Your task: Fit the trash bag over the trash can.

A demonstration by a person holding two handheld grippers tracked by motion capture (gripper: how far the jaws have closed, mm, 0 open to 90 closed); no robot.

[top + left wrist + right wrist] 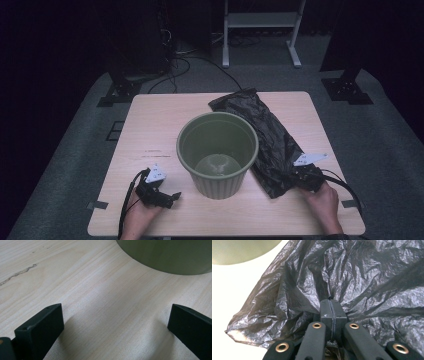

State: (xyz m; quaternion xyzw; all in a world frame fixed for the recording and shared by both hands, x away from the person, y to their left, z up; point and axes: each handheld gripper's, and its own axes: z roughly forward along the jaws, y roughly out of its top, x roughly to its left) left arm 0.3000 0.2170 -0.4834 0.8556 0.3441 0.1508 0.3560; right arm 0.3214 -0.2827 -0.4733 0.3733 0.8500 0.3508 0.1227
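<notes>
the black bin bag (265,140) is lain flat on the desk (150,130) just right of the green bin (218,152), its near end nipped by the right tongs (331,312), which are pressed together on a fold of film, presumably so it can be lifted and opened. the left tongs (167,197) are held wide and empty left of the bin, likely kept ready to steady it.

Olive-green bin (218,150), glossy black bag (267,135), pale wood-grain table (150,125)
</notes>
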